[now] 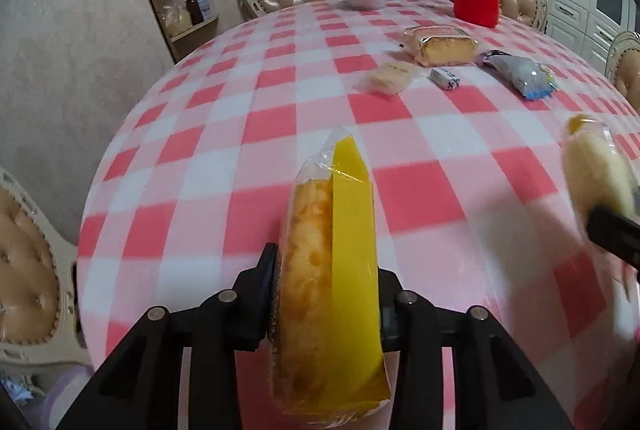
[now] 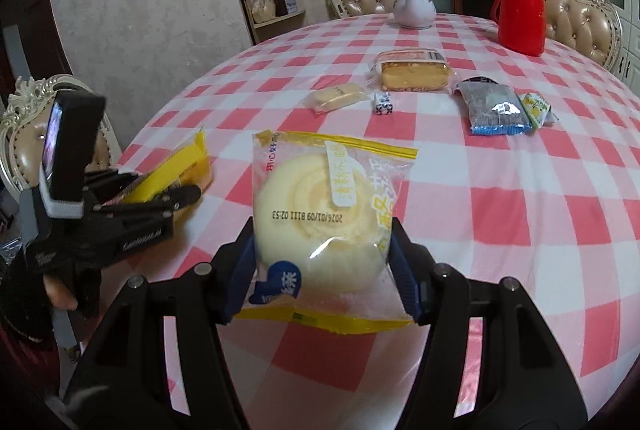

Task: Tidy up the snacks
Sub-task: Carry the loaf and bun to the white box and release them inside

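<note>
My left gripper point(image 1: 326, 294) is shut on a cake roll in a clear and yellow wrapper point(image 1: 320, 230), which stands on edge above the pink checked table point(image 1: 260, 117). My right gripper point(image 2: 322, 266) is shut on a round pale bun in a clear packet with yellow borders point(image 2: 320, 209), also above the cloth. The right wrist view shows the left gripper point(image 2: 168, 185) at far left with the yellow-wrapped roll point(image 2: 188, 161) in it. At the right edge of the left wrist view, the bun packet point(image 1: 596, 169) is blurred.
Farther back lie a wrapped cake slab point(image 2: 412, 69), a small biscuit packet point(image 2: 336, 95), a blue-white sweet point(image 2: 384, 103), a silver-blue packet point(image 2: 494, 105) and a green-yellow packet point(image 2: 538, 109). A white teapot point(image 2: 414, 3) and a red flask point(image 2: 520, 9) stand at the far edge. Padded chairs ring the table.
</note>
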